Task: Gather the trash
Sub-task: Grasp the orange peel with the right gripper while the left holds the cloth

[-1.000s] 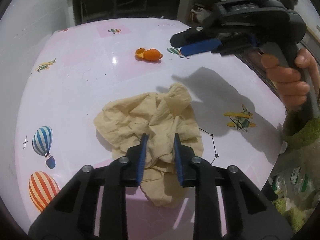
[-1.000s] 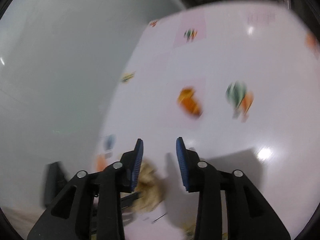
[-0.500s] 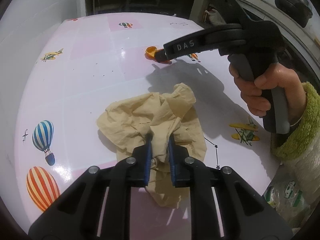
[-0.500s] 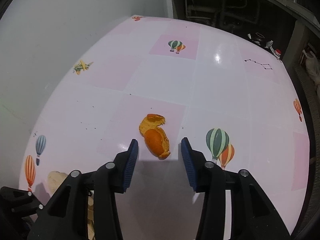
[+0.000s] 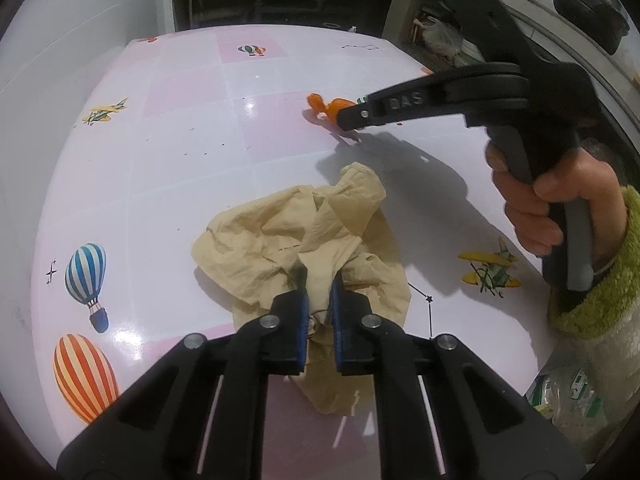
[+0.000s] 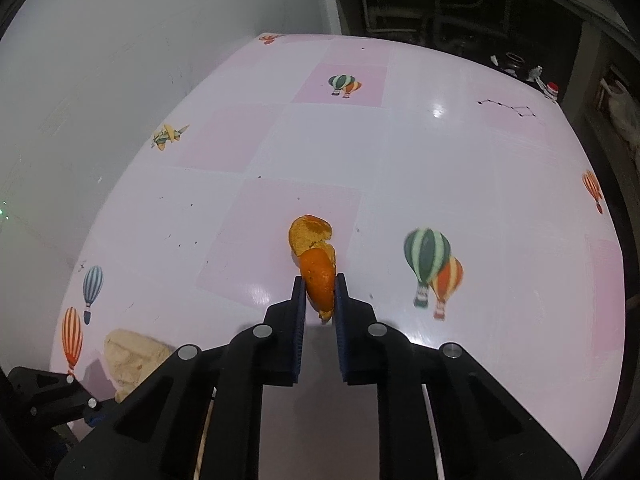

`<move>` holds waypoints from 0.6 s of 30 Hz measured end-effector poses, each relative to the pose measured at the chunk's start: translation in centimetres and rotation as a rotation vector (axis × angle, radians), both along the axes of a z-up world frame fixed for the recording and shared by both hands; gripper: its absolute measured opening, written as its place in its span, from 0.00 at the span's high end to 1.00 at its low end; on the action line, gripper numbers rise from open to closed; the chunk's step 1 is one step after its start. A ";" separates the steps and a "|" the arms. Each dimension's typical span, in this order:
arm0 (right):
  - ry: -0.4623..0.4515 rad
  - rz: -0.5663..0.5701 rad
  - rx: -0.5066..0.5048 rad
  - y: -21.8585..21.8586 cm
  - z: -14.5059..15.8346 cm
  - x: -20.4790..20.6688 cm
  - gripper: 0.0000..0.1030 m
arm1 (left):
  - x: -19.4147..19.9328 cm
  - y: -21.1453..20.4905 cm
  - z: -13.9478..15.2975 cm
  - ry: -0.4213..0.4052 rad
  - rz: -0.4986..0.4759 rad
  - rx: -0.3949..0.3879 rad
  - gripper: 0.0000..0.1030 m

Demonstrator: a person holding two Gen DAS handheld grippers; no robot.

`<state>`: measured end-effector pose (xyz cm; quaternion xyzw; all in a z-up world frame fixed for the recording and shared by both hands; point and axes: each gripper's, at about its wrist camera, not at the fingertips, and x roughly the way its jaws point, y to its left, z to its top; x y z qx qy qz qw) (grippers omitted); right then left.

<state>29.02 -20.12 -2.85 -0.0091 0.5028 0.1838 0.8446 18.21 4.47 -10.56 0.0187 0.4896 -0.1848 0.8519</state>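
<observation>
Pink and white squares cover the shiny table top [image 5: 192, 152], with little balloons and planes printed on it. At its left edge, in my left camera, I see a blue striped balloon picture [image 5: 86, 270] and a red striped balloon picture [image 5: 82, 376] near the corner close to me.

Next comes the crumpled tan paper napkin [image 5: 296, 240]. It lies near the table's near edge, about in the middle. My left gripper [image 5: 319, 300] has its two black fingers with blue pads [image 5: 301, 320] squeezing in on a raised fold of that napkin. The gap is very narrow and the paper is pinched between the pads.

Farther right and closer to the far edge is the curly orange fruit peel [image 6: 316, 264]. My right gripper [image 6: 319, 300] comes down on it. Its fingers are closing too, and the peel stands between the blue pads, touching both. The top part of the peel sticks out past the fingertips and still lies on a pink square. In my left camera the black fingers of that gripper hide most of the peel [image 5: 320, 102].

My right hand [image 5: 548, 204] holds the grey handle, with a fuzzy green sleeve cuff [image 5: 600, 300] at the wrist. Under it, by the right edge of the table, is a yellow plane picture [image 5: 490, 270]. In my right camera, a green balloon and an orange balloon picture [image 6: 434, 264] sit just to the right of the peel.
</observation>
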 end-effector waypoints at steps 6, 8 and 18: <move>-0.001 -0.047 0.030 -2.0 1.0 -2.2 0.87 | 0.0 -0.4 0.2 -0.003 -0.006 0.002 0.93; 0.007 -0.067 0.051 -3.1 1.3 -3.0 0.88 | -0.1 -0.6 0.3 -0.005 -0.010 0.002 0.93; 0.017 -0.133 0.105 -6.5 2.3 -6.6 0.88 | -0.5 -1.1 0.8 -0.026 -0.022 0.015 0.93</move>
